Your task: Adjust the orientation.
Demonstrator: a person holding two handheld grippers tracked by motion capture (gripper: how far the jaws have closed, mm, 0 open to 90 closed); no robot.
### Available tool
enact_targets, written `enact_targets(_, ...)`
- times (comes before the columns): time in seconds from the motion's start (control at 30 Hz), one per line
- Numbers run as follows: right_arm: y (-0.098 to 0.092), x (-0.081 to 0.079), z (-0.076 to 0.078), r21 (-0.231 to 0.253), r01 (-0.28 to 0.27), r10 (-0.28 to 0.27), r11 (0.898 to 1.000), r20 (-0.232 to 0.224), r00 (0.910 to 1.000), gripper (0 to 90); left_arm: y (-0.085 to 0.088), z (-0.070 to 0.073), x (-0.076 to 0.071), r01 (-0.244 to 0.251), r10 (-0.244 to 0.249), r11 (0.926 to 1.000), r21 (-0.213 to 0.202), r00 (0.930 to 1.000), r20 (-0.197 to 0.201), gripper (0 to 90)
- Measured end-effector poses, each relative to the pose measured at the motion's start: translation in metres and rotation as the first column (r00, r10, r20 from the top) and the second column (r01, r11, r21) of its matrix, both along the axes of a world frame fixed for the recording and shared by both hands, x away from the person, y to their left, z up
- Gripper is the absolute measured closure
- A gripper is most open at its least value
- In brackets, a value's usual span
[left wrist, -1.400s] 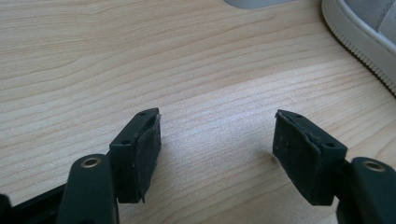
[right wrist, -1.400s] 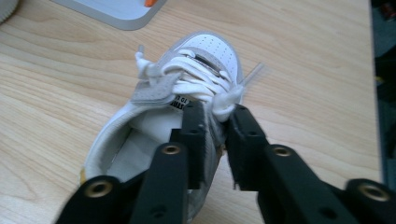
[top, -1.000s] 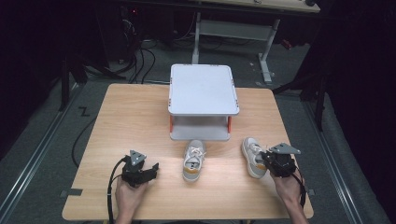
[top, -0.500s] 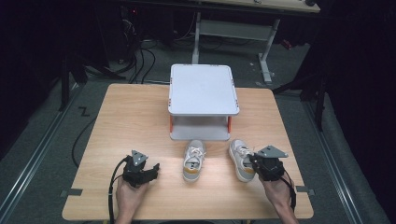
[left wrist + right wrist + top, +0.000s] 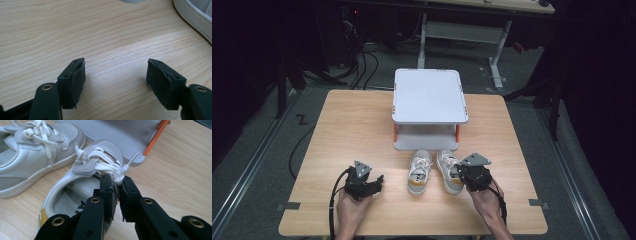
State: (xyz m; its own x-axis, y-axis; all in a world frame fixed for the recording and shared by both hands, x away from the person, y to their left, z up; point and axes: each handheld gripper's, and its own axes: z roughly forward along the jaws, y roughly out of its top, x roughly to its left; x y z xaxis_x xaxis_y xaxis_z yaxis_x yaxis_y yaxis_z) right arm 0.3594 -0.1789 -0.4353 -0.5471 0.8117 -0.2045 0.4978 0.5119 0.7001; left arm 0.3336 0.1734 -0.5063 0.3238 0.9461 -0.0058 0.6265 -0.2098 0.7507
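Two white sneakers with tan heels stand side by side, toes toward the shelf. My right gripper (image 5: 462, 175) is shut on the outer side wall of the right sneaker (image 5: 447, 167). In the right gripper view, the gripper (image 5: 117, 183) pinches that sneaker (image 5: 75, 187) beside its laces, with the left sneaker (image 5: 30, 155) next to it. The left sneaker (image 5: 419, 171) stands free. My left gripper (image 5: 378, 181) rests low over the table to its left, open, and in the left gripper view nothing lies between the gripper's (image 5: 115, 72) jaws; a sneaker's sole edge (image 5: 195, 17) shows at the top right.
A grey two-tier shelf (image 5: 429, 95) with orange legs (image 5: 156, 137) stands just behind the sneakers at the table's middle back. The wooden table (image 5: 347, 130) has bare room to the left and right. Cables and desk legs lie on the floor beyond.
My right gripper has slid the right sneaker leftward across the table, so it now stands close beside the left sneaker. The left gripper has stayed put.
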Motion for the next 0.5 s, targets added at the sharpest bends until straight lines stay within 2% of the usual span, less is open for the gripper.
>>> enact_targets(0.23,0.018,0.006,-0.005,-0.060,0.021,-0.021,0.998,-0.002,0.9998,81.5,0.000,0.000,0.000,0.000,0.000,1.0000,0.001,1.0000,0.000,31.9)
enact_targets(0.27,0.022,0.006,-0.007,-0.081,0.018,-0.017,0.997,0.005,0.9998,81.4,0.000,0.000,0.000,0.000,0.000,1.0000,0.001,1.0000,0.000,31.8)
enact_targets(0.5,0.036,0.003,-0.013,-0.109,0.003,-0.001,0.994,0.013,0.9999,80.1,0.000,0.000,0.000,-0.001,0.001,1.0000,0.001,1.0000,0.000,31.8)
